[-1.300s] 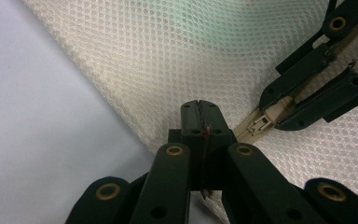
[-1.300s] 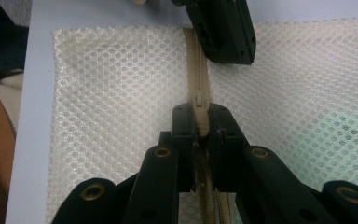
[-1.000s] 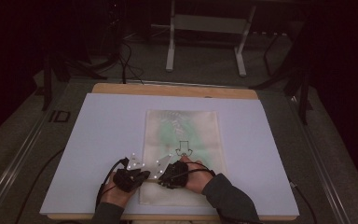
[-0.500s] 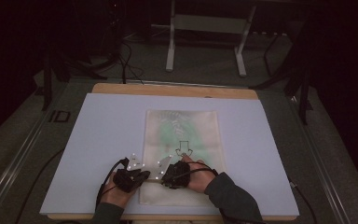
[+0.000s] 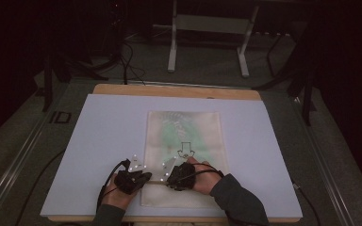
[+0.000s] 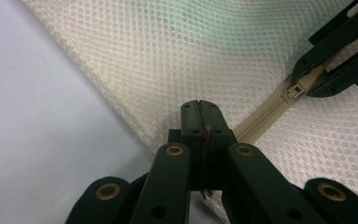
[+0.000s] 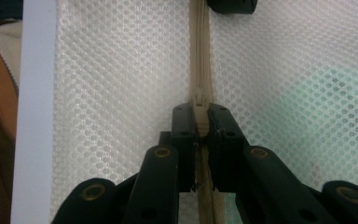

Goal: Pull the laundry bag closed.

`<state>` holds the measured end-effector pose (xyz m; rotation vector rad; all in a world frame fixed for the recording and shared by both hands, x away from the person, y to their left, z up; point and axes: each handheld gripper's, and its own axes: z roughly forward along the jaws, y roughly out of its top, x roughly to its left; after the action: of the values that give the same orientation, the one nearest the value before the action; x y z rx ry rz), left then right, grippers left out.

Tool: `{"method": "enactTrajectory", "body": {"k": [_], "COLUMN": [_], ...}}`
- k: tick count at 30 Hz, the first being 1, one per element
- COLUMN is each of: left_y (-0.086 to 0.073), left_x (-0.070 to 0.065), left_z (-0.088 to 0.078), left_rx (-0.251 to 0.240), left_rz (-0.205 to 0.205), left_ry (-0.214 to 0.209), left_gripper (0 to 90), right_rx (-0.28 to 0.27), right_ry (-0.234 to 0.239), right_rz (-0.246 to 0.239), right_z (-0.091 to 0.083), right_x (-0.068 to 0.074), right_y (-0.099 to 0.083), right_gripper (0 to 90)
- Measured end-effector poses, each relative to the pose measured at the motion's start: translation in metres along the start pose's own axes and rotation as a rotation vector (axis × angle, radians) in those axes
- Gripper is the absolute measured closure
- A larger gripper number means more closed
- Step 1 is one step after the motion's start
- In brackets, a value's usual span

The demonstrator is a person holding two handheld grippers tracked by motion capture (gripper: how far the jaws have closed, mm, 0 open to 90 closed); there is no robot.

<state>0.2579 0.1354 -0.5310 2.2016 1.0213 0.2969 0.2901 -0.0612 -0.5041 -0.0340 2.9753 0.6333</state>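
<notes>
1. Your right gripper is pinched on the zipper pull of the mesh bag; the jaws cover the pull's lower part.
2. Your left gripper has its jaws pressed together on the bag's edge, at the end of the zipper; whatever sits between the pads is too thin to make out.
3. From the zipper outward, something green shows through the mesh, its shape blurred.
4. The bag lies on the white mat, zipper near the edge closest to you.
5. Your sleeve covers the bag's near right corner.
</notes>
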Motion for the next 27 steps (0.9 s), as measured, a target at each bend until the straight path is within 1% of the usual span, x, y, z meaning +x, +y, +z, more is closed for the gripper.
{"method": "enactTrajectory", "body": {"k": [27], "left_y": [0.0], "left_x": [0.0], "left_z": [0.0], "left_rx": [-0.001], "left_rz": [0.0], "left_ry": [0.0], "left_gripper": [89.5], "right_rx": [0.0], "right_ry": [0.015], "right_rz": [0.026], "right_z": [-0.009], "right_x": [-0.001], "right_y": [-0.014], "right_gripper": [82.3]}}
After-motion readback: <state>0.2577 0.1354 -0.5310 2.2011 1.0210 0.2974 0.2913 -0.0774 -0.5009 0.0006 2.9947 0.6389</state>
